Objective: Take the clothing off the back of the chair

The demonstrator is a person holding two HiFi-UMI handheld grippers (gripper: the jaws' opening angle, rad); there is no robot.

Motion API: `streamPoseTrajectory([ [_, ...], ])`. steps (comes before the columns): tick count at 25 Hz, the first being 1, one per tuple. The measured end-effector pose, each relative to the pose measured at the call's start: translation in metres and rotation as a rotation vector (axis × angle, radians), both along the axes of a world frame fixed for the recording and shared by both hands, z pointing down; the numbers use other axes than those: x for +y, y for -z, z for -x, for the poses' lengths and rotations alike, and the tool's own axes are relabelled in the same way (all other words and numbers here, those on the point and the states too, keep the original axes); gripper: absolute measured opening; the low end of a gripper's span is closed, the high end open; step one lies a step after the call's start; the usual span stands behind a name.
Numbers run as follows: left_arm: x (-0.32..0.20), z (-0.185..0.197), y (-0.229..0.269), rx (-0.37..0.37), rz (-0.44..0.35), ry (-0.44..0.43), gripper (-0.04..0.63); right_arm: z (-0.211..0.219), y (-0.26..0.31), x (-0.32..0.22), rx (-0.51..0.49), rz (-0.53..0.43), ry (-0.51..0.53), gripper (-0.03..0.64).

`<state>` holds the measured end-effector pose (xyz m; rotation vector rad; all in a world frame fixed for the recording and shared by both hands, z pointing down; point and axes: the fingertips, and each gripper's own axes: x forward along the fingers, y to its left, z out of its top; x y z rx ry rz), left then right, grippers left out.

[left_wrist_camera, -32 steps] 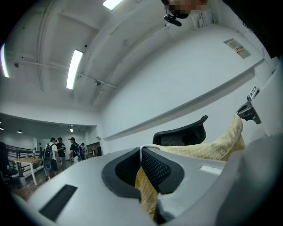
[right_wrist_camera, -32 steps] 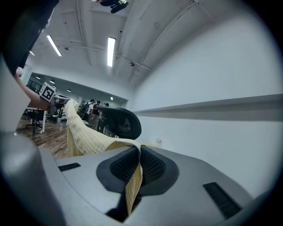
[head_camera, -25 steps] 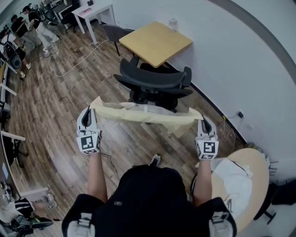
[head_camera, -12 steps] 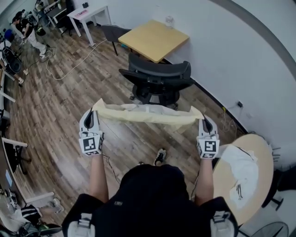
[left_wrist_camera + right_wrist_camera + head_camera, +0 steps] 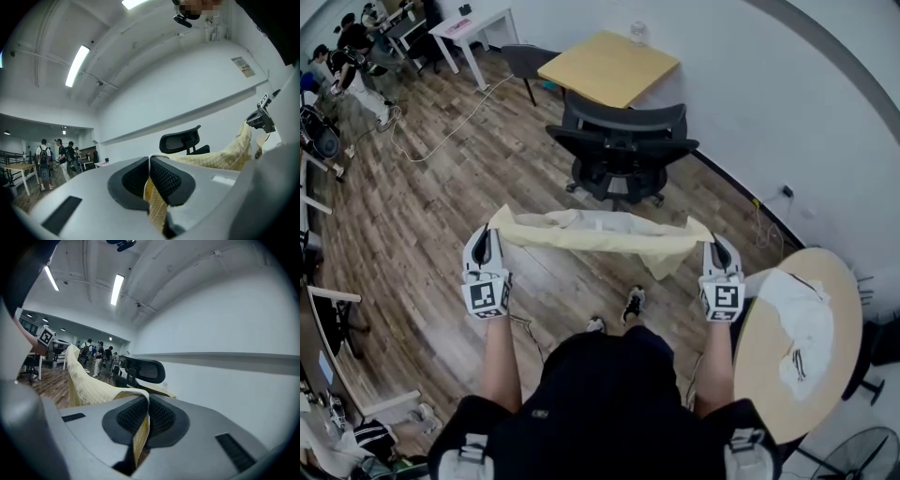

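A pale yellow garment point(image 5: 600, 230) hangs stretched between my two grippers, off the black office chair point(image 5: 623, 150), which stands bare beyond it. My left gripper point(image 5: 490, 223) is shut on the garment's left end, and the cloth point(image 5: 220, 157) is pinched between its pads point(image 5: 164, 176). My right gripper point(image 5: 711, 240) is shut on the right end, where the fabric point(image 5: 89, 385) folds down between its pads point(image 5: 157, 416). In both gripper views the chair's headrest point(image 5: 180, 140) point(image 5: 143, 370) shows behind the cloth.
A square wooden table point(image 5: 609, 67) stands behind the chair by the white wall. At my right is a round wooden table point(image 5: 769, 375) with a white cloth point(image 5: 806, 323) on it. People point(image 5: 342, 56) and desks are at the far left, and a cable lies on the floor.
The chair and square table have slid up and away in the head view as I back off with the garment. Both grippers still hold it taut. More of the round table shows.
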<state>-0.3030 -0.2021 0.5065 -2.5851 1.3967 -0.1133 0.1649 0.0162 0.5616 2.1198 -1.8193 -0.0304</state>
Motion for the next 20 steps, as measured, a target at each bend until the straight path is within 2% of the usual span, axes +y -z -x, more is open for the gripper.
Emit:
streamPoseTrajectory([
  [10,0.013,0.029,-0.013,0.015,0.009,0.005,0.008,0.032,-0.010,0.021,0.006,0.004,-0.015,0.003],
  [20,0.014,0.028,-0.022,0.030,0.026,-0.013,0.008,0.033,-0.017,0.028,0.020,0.023,-0.039,0.003],
])
